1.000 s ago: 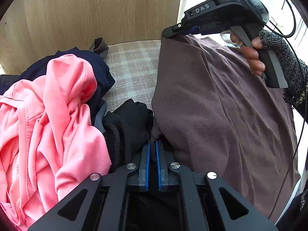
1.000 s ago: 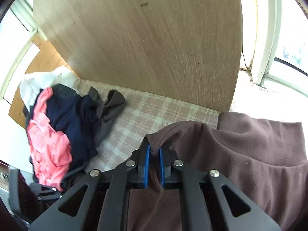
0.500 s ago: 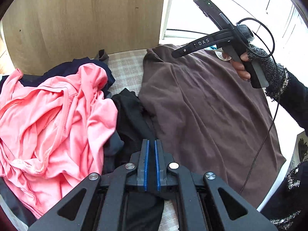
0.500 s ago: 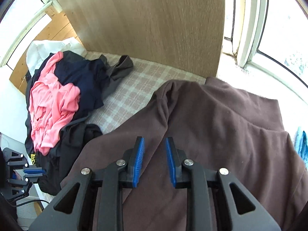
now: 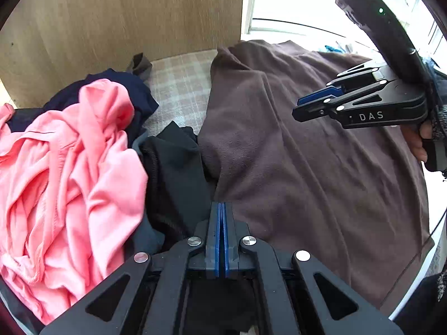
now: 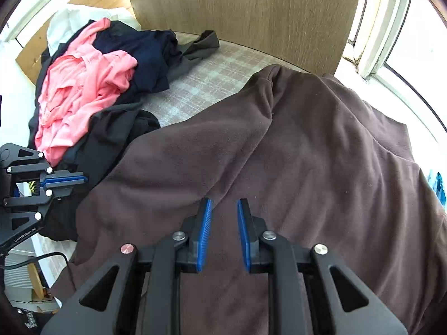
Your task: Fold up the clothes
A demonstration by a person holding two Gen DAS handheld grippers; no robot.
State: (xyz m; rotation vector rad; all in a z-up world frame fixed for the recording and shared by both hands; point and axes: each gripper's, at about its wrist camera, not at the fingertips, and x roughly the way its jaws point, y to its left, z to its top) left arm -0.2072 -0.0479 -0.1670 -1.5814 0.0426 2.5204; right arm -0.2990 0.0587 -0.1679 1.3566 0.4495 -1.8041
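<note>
Lengthwise, brown fleece (image 6: 321, 153) runs toward window (image 6: 396, 36).

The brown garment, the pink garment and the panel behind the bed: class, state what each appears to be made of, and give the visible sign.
Brown garment: probably fleece; matt, slightly fuzzy nap and soft rounded folds.
Pink garment: seemingly thin jersey knit; smooth, with many fine creases and stitched seams.
Panel: wood or wood-look laminate; pale straight grain, flat matt face. Which one cannot be told.
</note>
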